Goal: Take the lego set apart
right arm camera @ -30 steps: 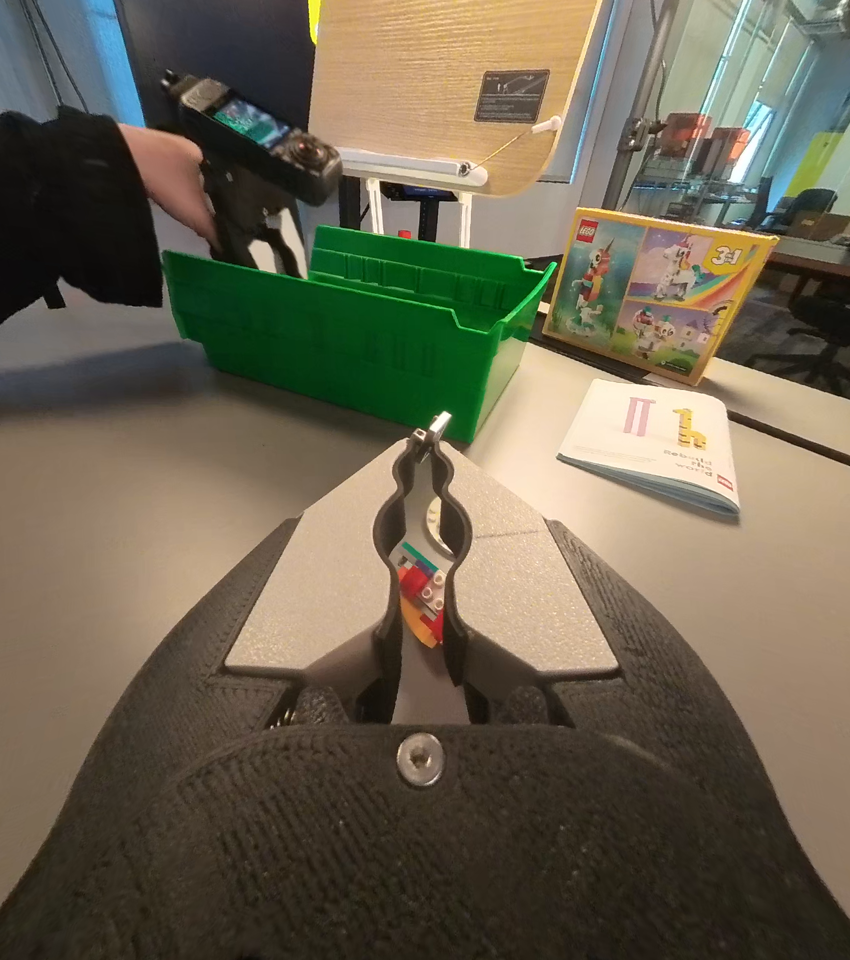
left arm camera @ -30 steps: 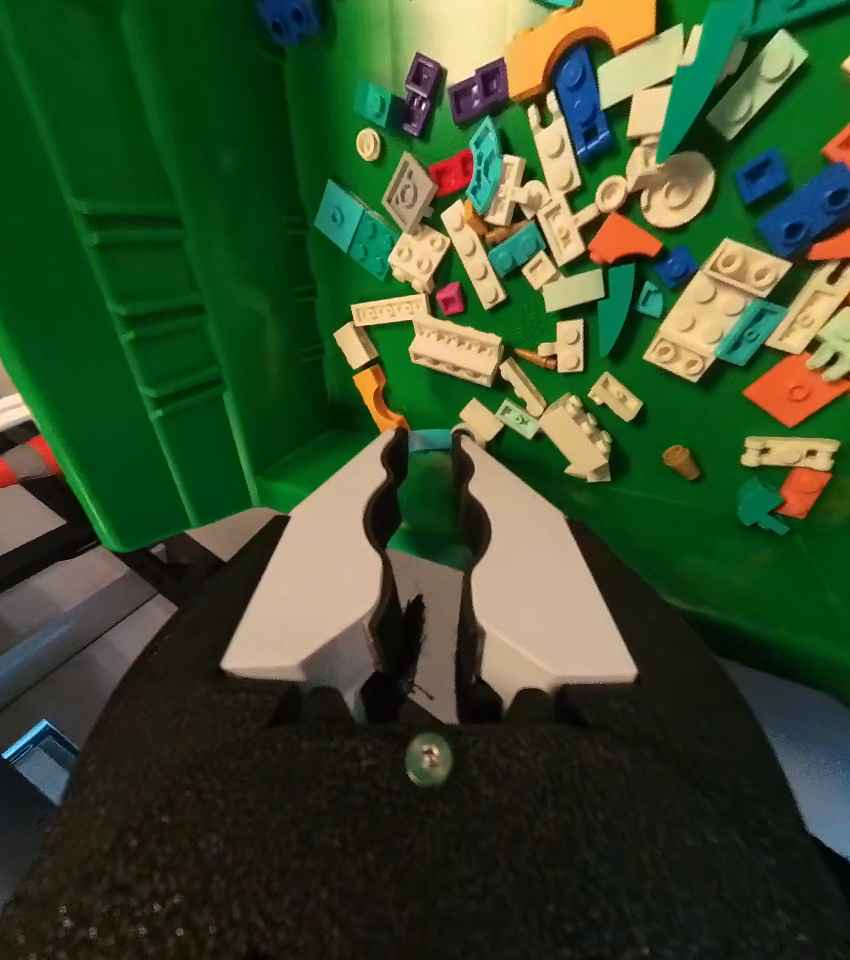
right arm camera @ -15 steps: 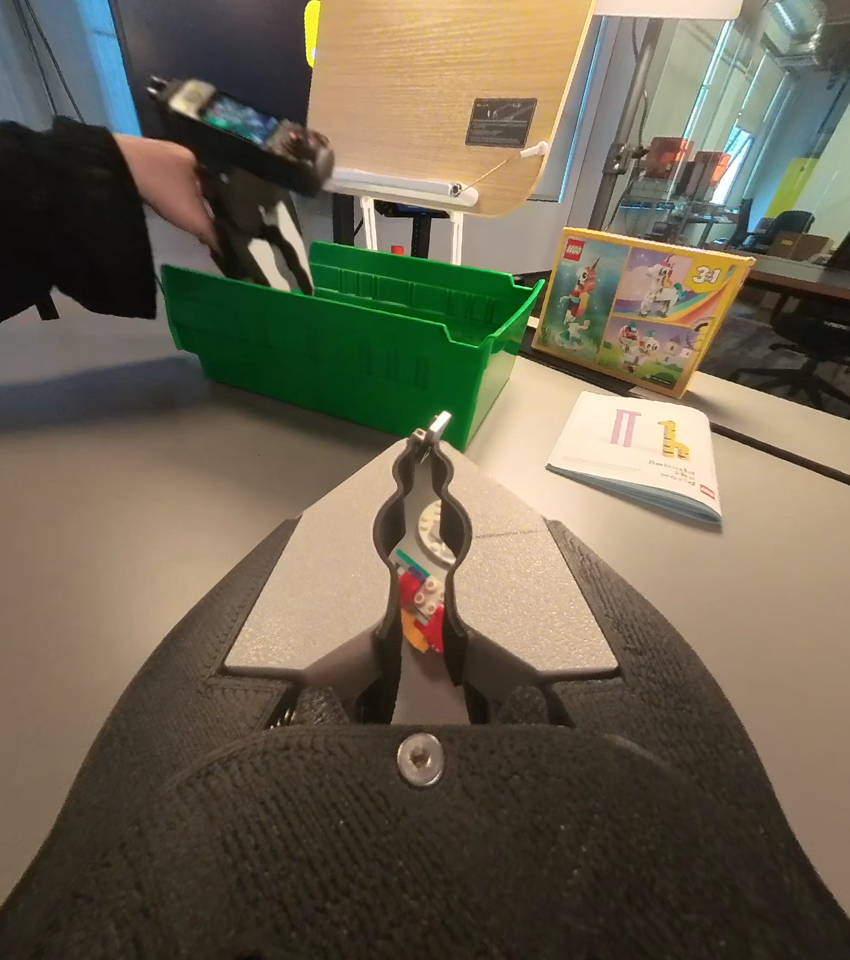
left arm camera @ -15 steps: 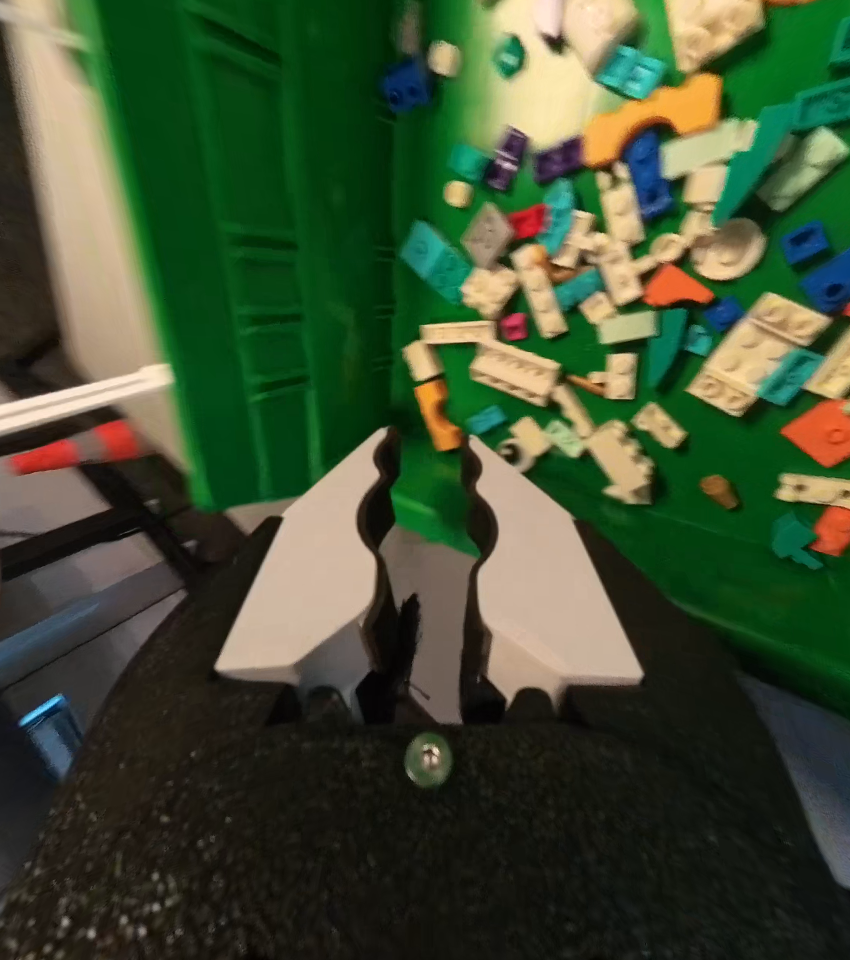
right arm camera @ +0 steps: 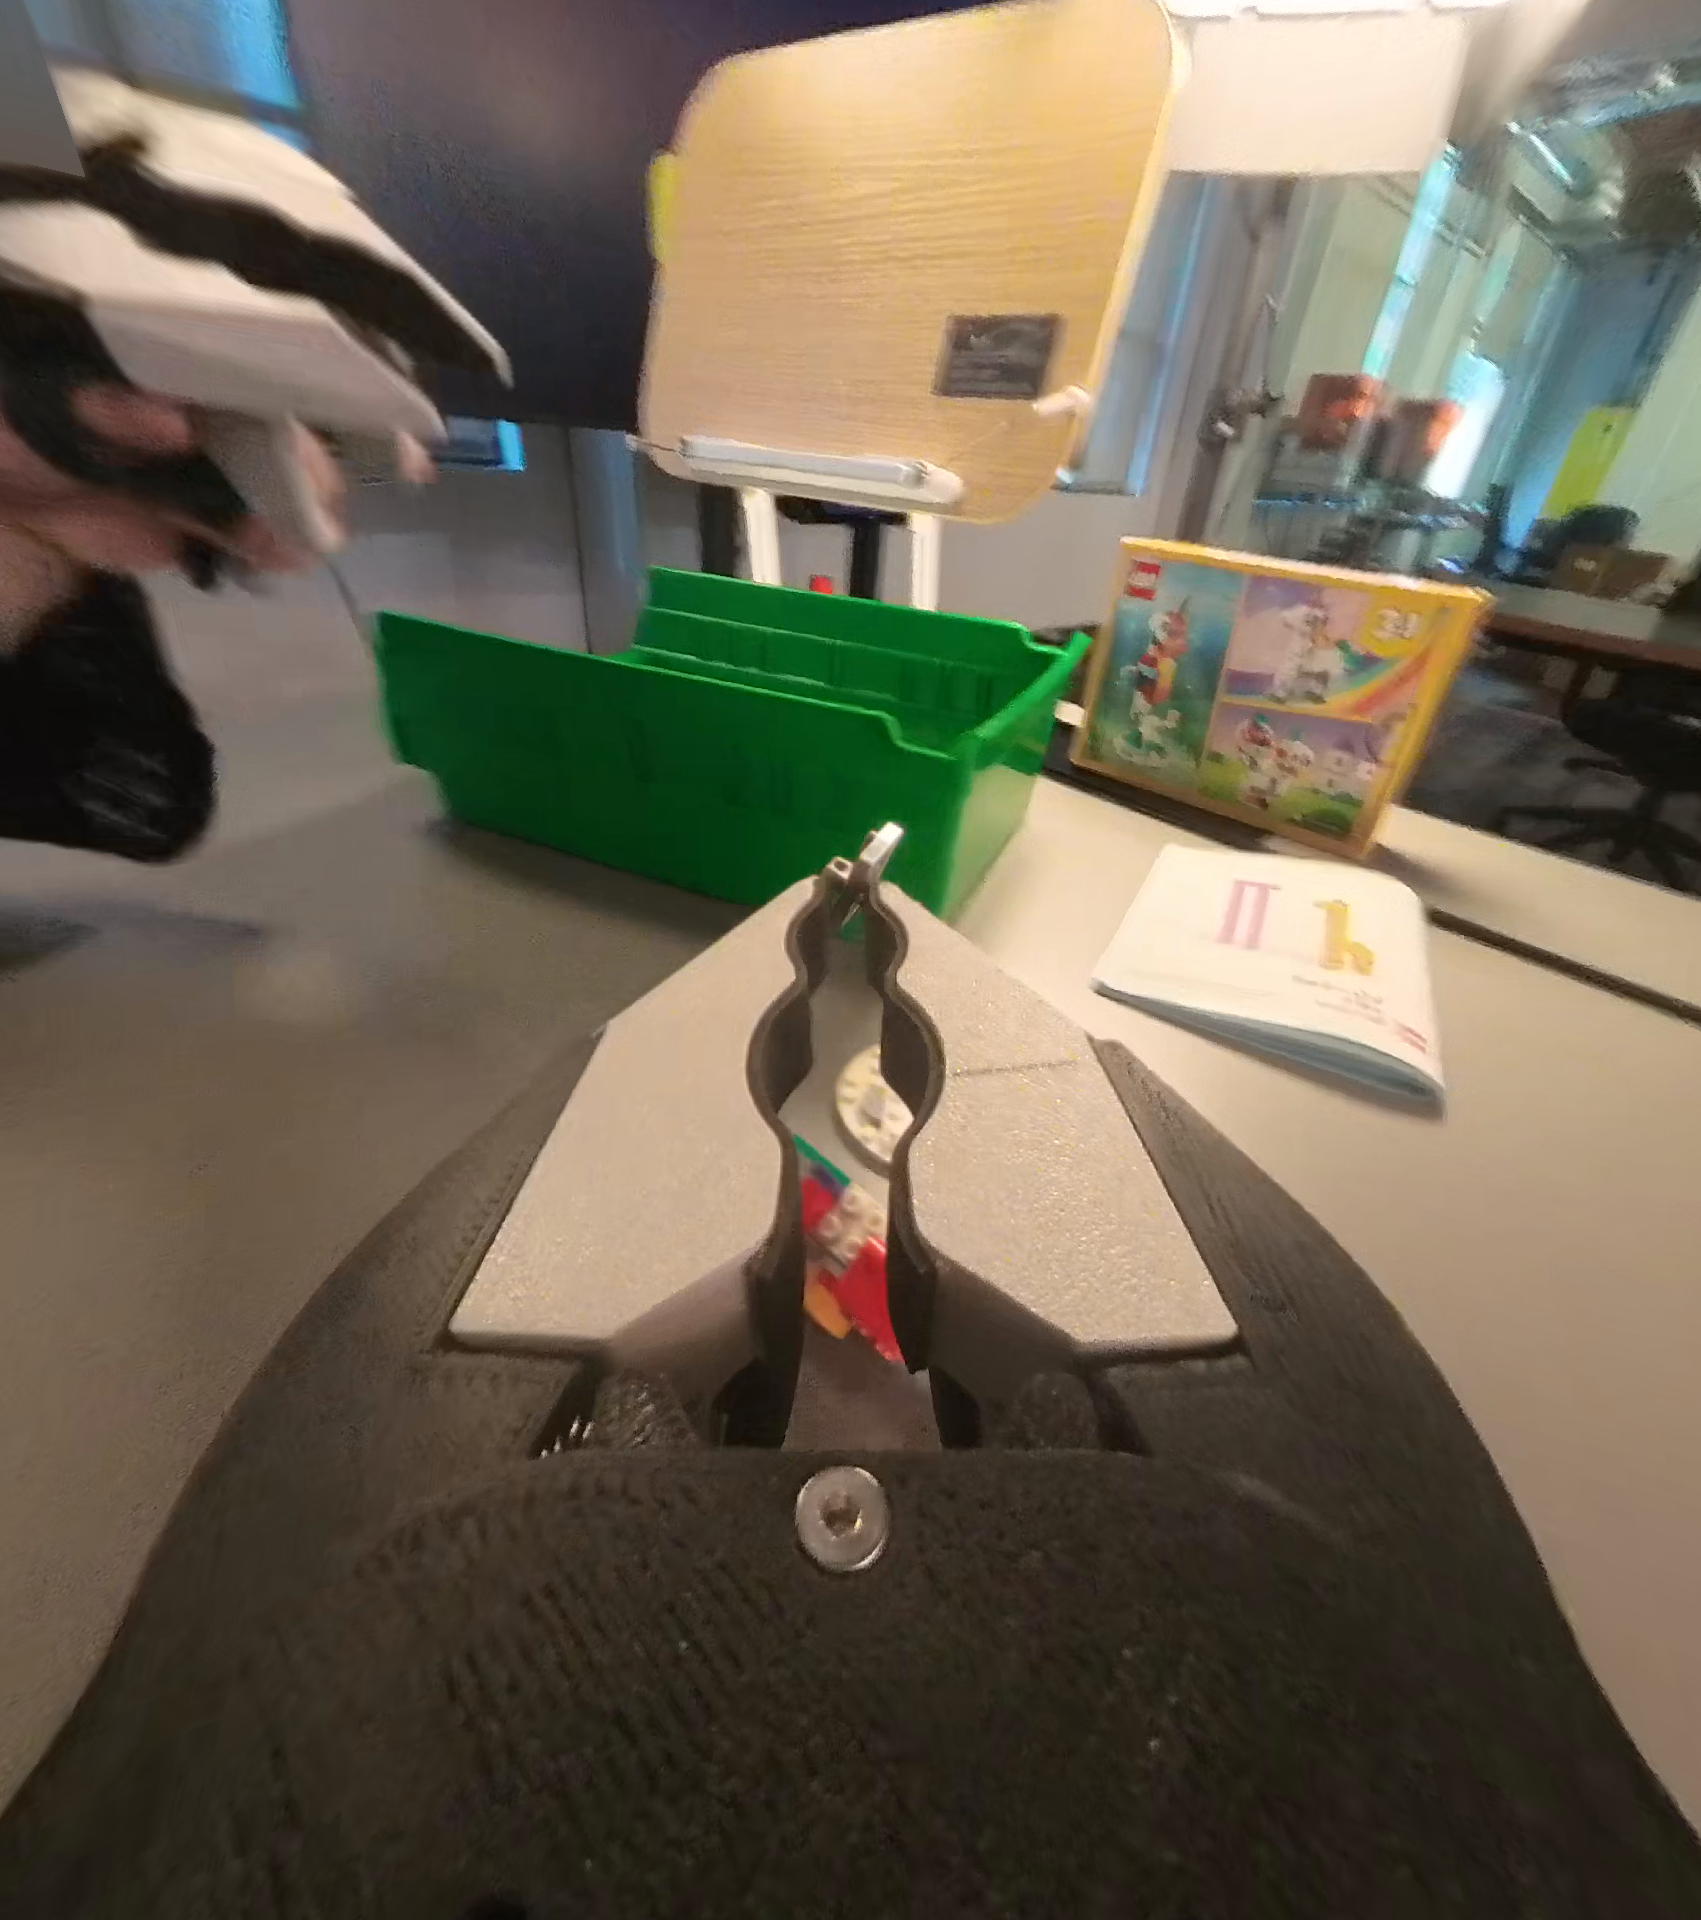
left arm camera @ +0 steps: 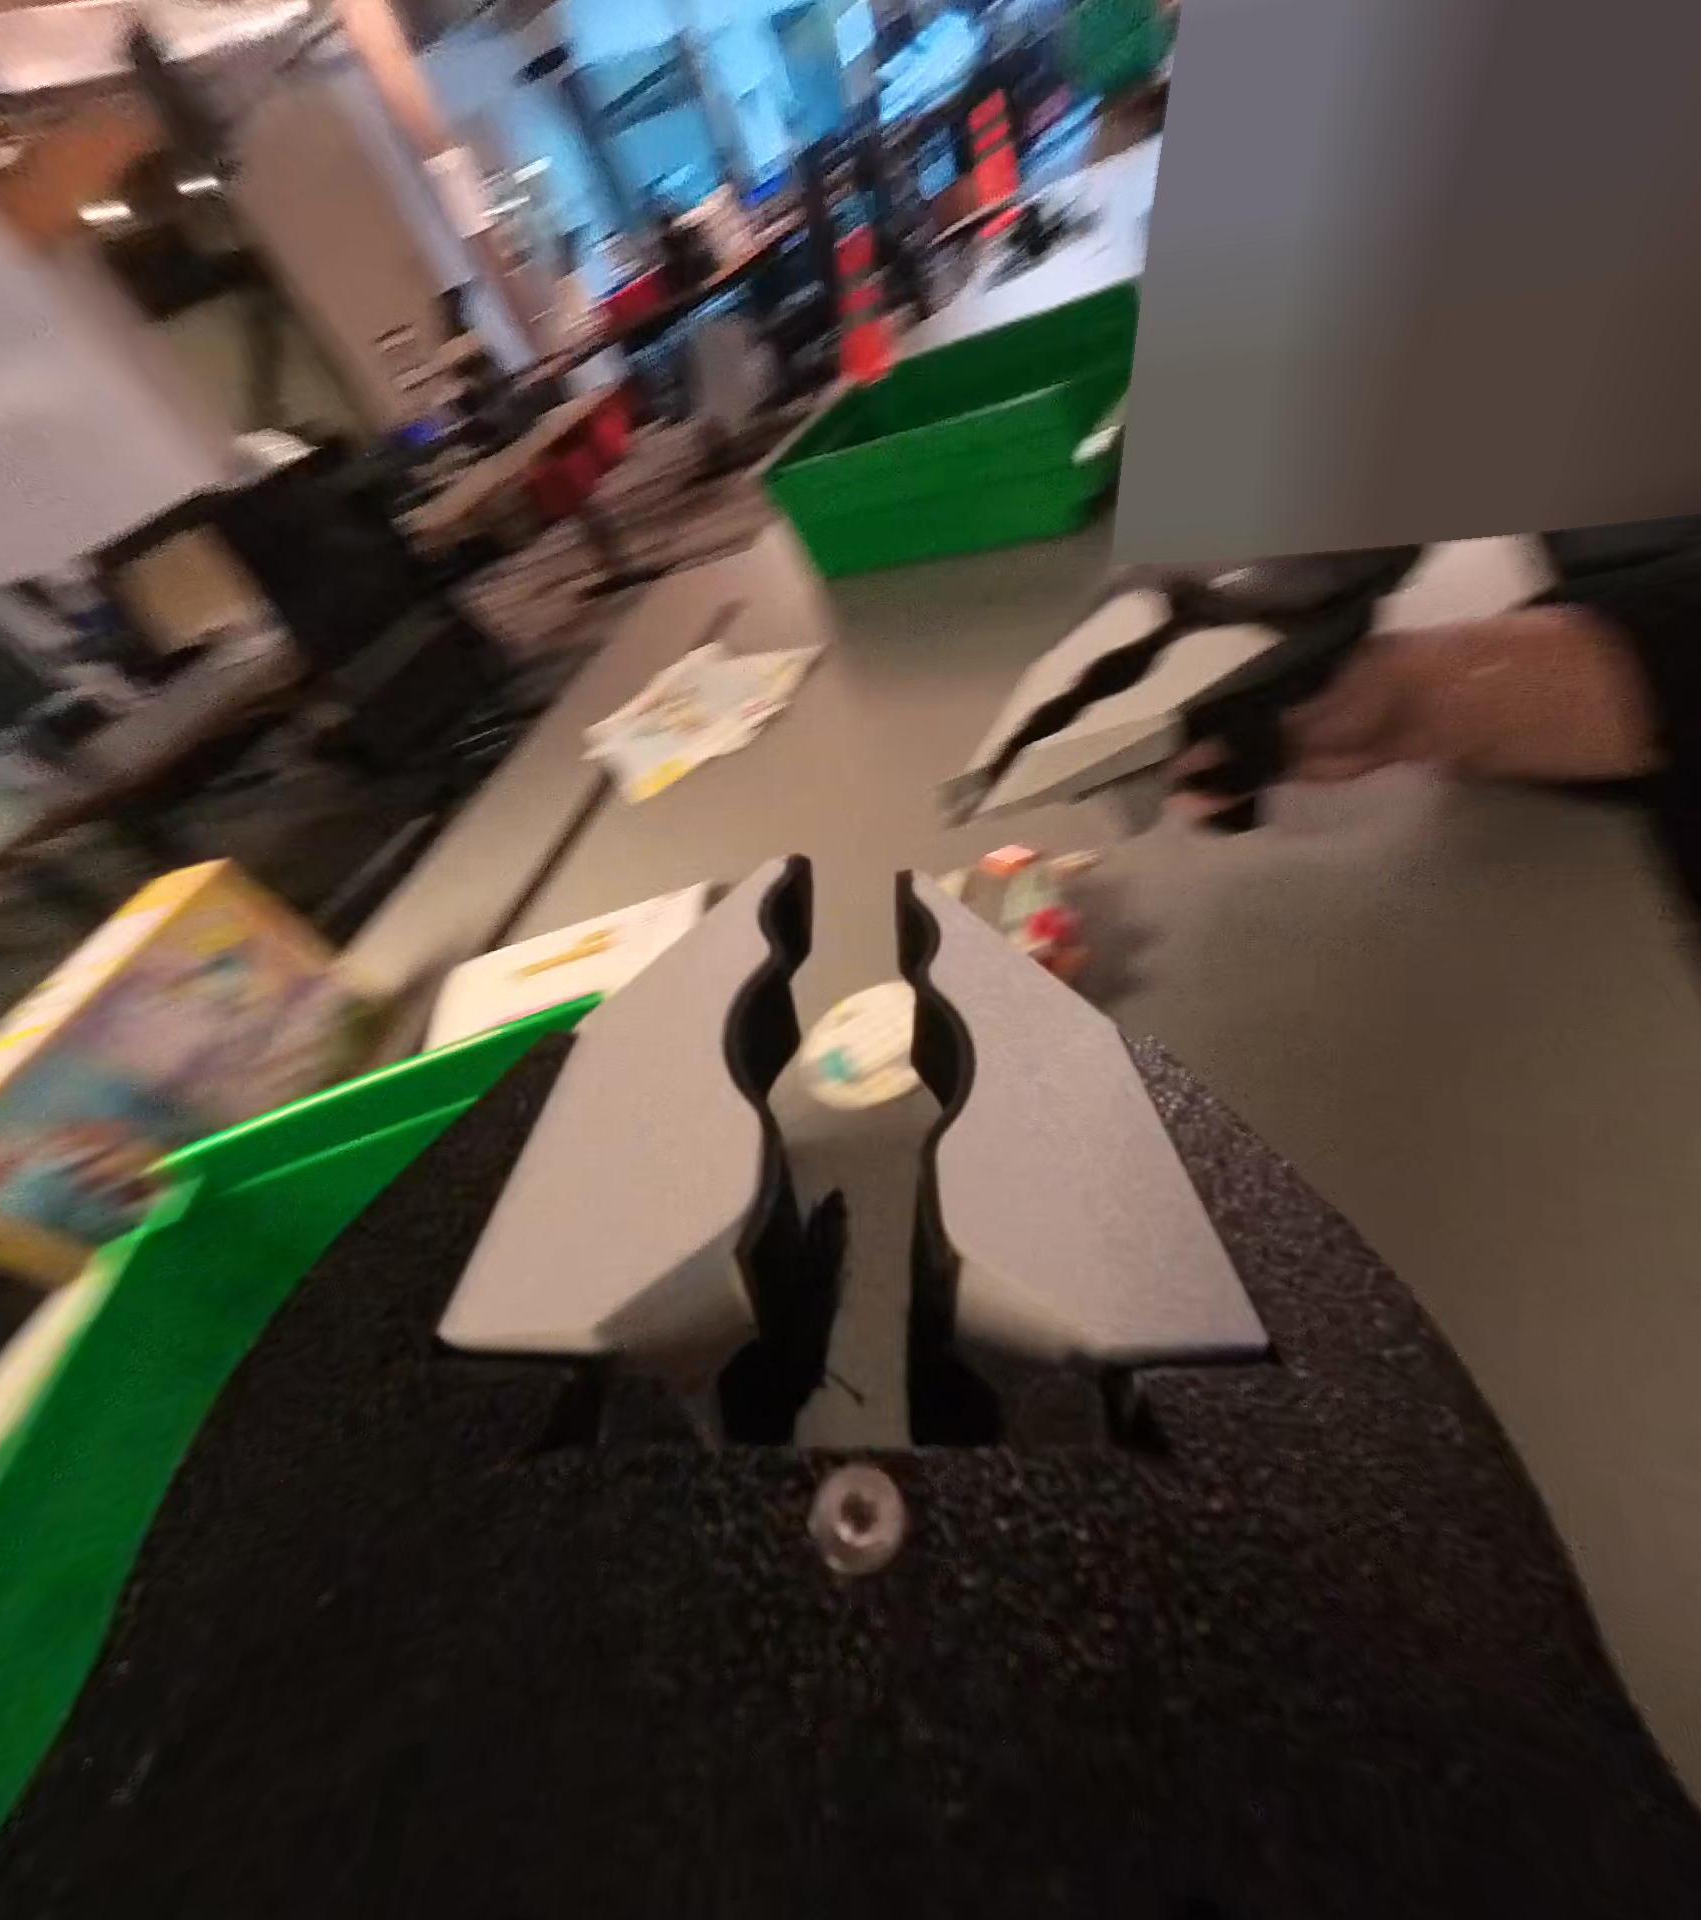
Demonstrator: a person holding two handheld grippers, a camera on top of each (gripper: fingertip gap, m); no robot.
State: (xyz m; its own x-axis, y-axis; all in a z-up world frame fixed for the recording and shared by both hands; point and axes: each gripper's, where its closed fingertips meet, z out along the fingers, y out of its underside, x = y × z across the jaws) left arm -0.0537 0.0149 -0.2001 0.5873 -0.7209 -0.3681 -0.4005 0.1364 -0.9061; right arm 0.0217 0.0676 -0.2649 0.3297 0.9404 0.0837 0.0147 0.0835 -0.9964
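Two grippers: ours.
Left gripper (left arm camera: 852,894): released, nothing held.
Right gripper (right arm camera: 858,871): clenched on a small grey piece (right arm camera: 877,844).

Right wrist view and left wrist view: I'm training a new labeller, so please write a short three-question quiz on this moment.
1. True or false: the left gripper holds a brick between its fingers.
2. What does the right gripper pinch at its tips? A) a small grey lego piece; B) a red ball; C) nothing.
3. Fill in: in the right wrist view, the yellow cardboard lego box stands to the ___ of the green plastic bin.
Key: 1 false (open, empty); 2 A; 3 right.
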